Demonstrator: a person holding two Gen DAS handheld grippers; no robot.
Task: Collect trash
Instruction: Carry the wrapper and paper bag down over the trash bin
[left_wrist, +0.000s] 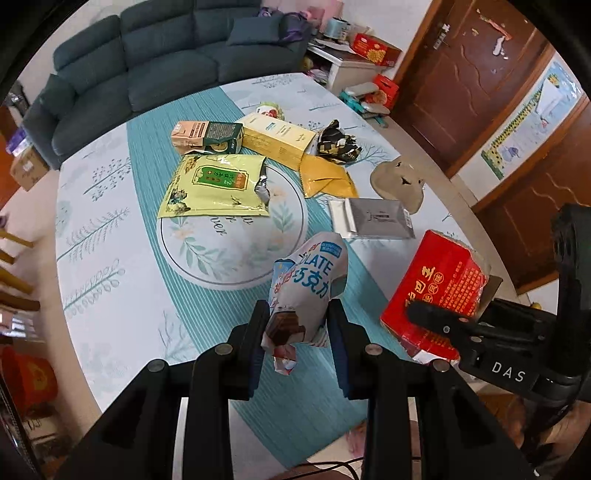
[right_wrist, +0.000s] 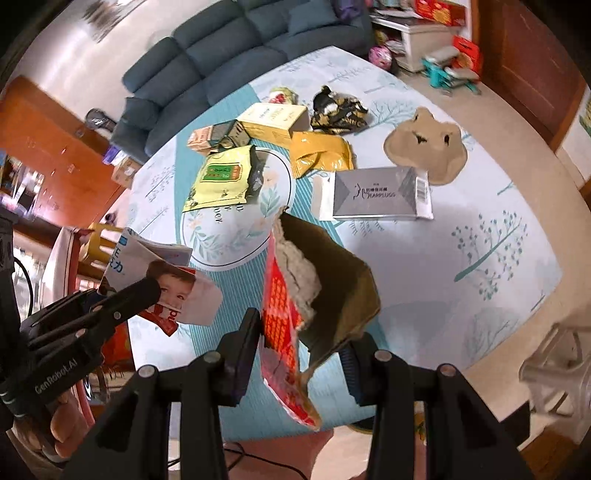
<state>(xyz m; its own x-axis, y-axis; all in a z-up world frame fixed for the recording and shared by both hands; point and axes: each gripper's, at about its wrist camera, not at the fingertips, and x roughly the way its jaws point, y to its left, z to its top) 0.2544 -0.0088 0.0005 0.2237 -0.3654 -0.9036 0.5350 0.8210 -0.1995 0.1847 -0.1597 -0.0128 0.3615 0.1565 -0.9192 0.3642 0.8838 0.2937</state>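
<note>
My left gripper (left_wrist: 299, 314) is shut on a crumpled white chocolate-milk carton (left_wrist: 310, 280), held up above the rug. The same carton (right_wrist: 173, 280) shows at the left of the right wrist view with the left gripper (right_wrist: 140, 291) on it. My right gripper (right_wrist: 306, 332) is shut on a torn red cardboard box (right_wrist: 280, 295), its brown inside facing the camera. In the left wrist view that red box (left_wrist: 439, 280) hangs at the right with the right gripper (left_wrist: 443, 317) clamped on its lower edge. More trash lies on the rug beyond both grippers.
On the teal and white rug (left_wrist: 110, 229) lie a green-yellow pouch (left_wrist: 218, 184), a yellow box (left_wrist: 277, 138), a brown-green carton (left_wrist: 207, 136), a black-gold wrapper (left_wrist: 338, 142), a yellow packet (left_wrist: 325, 177), a silver earplug pack (left_wrist: 373, 218) and a beige hat (left_wrist: 399, 181). A sofa (left_wrist: 147, 55) stands behind, a white stool (right_wrist: 554, 362) at right.
</note>
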